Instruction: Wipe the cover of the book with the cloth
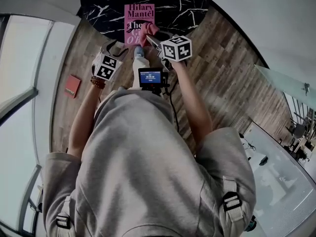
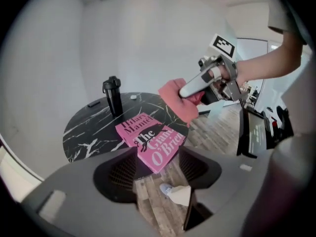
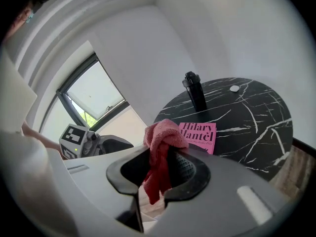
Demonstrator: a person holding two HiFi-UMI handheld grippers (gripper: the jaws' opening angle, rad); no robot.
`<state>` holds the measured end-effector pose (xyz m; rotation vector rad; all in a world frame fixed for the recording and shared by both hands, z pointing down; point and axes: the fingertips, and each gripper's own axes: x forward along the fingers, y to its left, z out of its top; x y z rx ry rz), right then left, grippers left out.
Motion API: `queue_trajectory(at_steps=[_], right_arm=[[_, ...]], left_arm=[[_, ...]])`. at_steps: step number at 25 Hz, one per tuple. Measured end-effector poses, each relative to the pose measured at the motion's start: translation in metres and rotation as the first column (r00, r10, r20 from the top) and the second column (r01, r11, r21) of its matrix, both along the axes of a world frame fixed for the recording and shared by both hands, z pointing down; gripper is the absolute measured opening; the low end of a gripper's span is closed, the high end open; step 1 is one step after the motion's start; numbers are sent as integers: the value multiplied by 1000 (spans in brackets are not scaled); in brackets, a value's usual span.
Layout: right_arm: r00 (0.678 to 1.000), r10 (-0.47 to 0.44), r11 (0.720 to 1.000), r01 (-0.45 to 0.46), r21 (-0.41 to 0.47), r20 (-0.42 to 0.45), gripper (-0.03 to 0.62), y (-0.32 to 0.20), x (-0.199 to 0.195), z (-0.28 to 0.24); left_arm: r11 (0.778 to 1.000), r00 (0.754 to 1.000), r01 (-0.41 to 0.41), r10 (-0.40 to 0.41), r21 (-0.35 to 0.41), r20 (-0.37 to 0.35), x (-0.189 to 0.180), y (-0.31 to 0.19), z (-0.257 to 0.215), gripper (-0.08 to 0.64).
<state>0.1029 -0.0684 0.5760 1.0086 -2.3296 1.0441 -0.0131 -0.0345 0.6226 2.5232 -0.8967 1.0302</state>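
A pink book (image 1: 138, 18) lies face up on a round black marble table (image 1: 182, 6), its near end at the table's edge. My right gripper (image 1: 152, 37) is shut on a pink-red cloth (image 1: 148, 31) that hangs bunched over the book's near part. In the right gripper view the cloth (image 3: 160, 152) fills the gap in my right gripper (image 3: 161, 168), with the book (image 3: 198, 135) beyond it. My left gripper (image 1: 116, 47) is left of the book, open and empty. In the left gripper view the book (image 2: 150, 138) shows past my left gripper (image 2: 157, 171), and the cloth (image 2: 177, 101) hangs above it.
A black bottle (image 2: 113, 96) stands at the table's far side, with a small white disc (image 2: 133, 97) and a small dark item (image 2: 94, 103) near it. A red object (image 1: 72, 86) lies on the wooden floor at left. A glass table (image 1: 276, 181) stands at right.
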Motion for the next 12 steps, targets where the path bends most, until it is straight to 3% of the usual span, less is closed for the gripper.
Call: queue_trajectory(at_steps=[3, 6, 9, 12], right_arm=[[999, 33, 997, -31, 75, -34, 106, 18, -12, -20], [993, 99, 977, -86, 193, -57, 106, 29, -23, -49], [981, 183, 929, -151, 337, -67, 106, 44, -34, -89], [962, 262, 856, -195, 479, -75, 106, 67, -49, -131]], left_arm=[[994, 998, 6, 1, 106, -64, -3, 2, -39, 256], [972, 991, 21, 11, 234, -135, -10, 4, -88, 247], [934, 975, 61, 20, 352, -221, -20, 11, -144, 232], [884, 953, 106, 41, 455, -302, -30, 27, -199, 212]])
